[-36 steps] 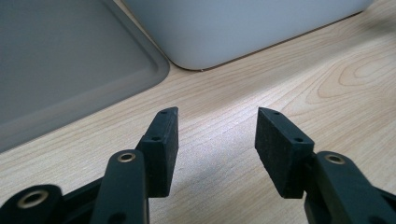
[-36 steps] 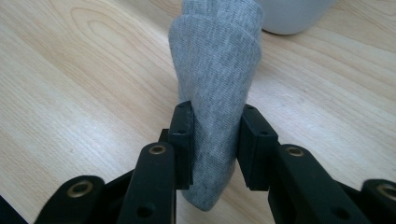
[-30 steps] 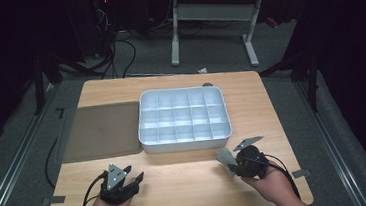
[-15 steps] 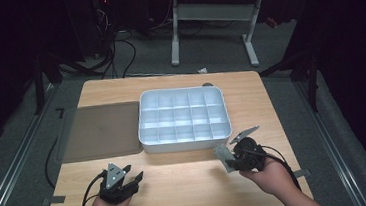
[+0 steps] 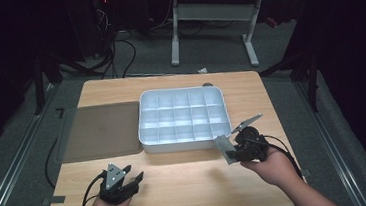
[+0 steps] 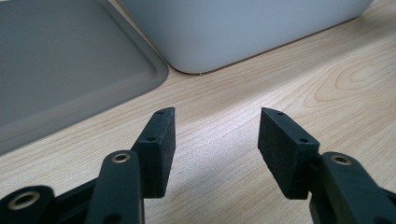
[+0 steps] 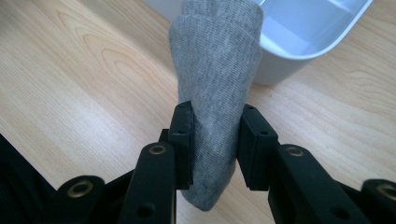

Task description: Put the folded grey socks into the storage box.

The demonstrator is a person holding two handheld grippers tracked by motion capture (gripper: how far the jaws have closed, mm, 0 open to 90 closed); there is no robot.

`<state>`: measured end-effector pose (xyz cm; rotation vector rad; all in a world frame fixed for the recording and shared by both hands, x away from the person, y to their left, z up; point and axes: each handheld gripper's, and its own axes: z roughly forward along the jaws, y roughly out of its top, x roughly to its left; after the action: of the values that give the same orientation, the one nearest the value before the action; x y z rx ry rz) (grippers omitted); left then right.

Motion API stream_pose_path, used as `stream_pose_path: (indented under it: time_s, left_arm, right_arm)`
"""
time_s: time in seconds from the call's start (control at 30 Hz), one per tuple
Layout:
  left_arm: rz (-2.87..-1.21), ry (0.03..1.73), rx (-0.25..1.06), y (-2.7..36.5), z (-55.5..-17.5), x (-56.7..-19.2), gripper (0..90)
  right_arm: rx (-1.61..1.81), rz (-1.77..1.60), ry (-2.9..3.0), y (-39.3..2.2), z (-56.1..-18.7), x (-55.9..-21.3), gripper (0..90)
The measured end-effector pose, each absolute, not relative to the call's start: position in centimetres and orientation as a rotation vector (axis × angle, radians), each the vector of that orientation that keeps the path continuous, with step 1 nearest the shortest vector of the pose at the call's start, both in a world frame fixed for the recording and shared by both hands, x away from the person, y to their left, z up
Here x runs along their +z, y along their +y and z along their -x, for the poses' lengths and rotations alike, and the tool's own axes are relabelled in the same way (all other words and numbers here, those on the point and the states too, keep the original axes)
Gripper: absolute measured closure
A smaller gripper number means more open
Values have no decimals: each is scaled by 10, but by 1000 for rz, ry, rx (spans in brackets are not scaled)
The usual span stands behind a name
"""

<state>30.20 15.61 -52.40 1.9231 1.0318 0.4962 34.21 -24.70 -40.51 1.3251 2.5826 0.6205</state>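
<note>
Now grey sock (image 7: 215, 93) clamped upright between right gripper (image 7: 215, 140) pads.

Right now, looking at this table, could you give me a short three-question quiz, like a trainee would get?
1. True or false: the right tool is clamped on a grey sock.
2. Which thing lies directly left of the white compartment tray in the high view? A) a red bowl B) a flat grey mat C) a stack of books
3. Fill in: the left tool has its jaws ____, with nothing between them.

Key: 1 true. 2 B. 3 open.
</note>
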Motion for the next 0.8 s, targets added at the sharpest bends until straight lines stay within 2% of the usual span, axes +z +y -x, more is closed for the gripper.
stream_pose_path:
  time_s: [0.43,0.8]
  left_arm:
    - [-1925,1022,488,157,-302,-521,460]
    - [-1912,1037,487,161,-302,-521,454]
  right_arm:
    - [598,-1314,2598,-236,-373,-386,704]
    - [567,-1340,2604,-234,-396,-382,704]
